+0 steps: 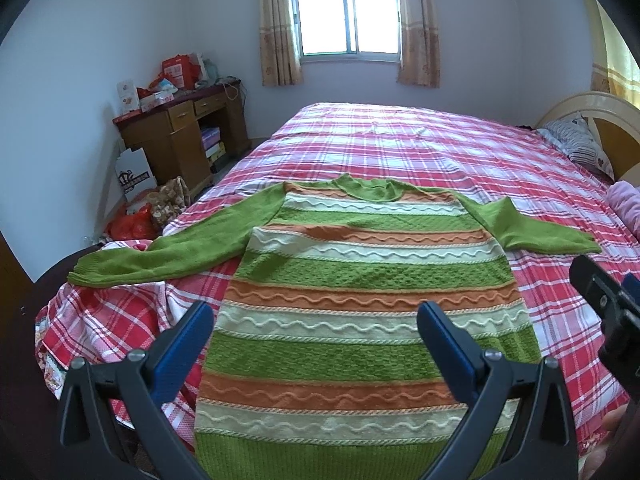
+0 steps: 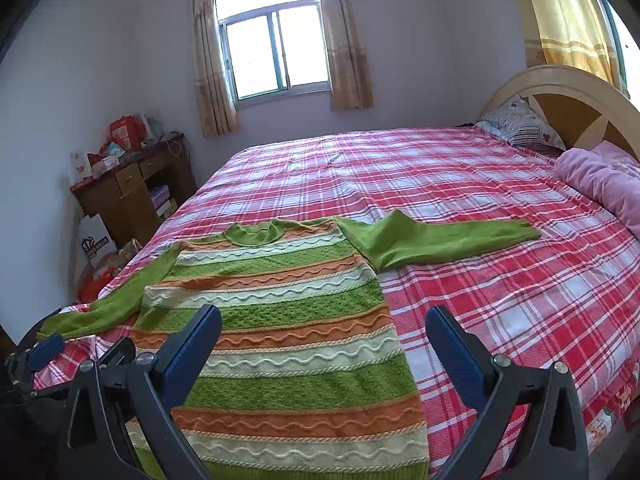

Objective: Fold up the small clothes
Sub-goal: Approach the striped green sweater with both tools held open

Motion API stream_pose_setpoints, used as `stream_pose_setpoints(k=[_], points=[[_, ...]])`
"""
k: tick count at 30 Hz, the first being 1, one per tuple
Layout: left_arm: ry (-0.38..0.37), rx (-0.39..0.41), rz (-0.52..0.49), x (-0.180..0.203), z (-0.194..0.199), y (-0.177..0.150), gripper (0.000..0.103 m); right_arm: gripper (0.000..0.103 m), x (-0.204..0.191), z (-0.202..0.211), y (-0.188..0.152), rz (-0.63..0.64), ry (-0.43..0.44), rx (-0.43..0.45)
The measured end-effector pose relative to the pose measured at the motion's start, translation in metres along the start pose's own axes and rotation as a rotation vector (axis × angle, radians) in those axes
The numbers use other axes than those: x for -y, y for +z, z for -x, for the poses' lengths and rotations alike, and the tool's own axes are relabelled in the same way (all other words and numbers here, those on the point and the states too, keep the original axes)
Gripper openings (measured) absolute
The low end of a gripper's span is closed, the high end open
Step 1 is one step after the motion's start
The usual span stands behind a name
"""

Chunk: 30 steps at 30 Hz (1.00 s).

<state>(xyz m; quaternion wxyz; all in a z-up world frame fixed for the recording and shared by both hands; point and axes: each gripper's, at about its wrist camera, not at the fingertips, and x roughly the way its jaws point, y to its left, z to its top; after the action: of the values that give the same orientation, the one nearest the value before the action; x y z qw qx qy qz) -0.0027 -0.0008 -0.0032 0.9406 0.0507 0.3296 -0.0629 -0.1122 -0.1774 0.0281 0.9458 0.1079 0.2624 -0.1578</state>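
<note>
striped sweater flat at the bed's near edge, sleeves spread | left gripper and right gripper both spread apart, empty, above its hem | pink blanket, pillow by headboard | cluttered desk beyond left edge

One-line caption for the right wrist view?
Open right gripper above a striped sweater spread flat on a plaid bed.
</note>
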Motion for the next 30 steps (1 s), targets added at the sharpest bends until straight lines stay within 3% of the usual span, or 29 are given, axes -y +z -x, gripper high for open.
stream_pose_setpoints(k=[30], points=[[-0.003,-0.009,-0.004,-0.0011,-0.0009,-0.0036,0.103,0.102,-0.0043,-0.0089,-0.0043,0.012,-0.007,-0.033]])
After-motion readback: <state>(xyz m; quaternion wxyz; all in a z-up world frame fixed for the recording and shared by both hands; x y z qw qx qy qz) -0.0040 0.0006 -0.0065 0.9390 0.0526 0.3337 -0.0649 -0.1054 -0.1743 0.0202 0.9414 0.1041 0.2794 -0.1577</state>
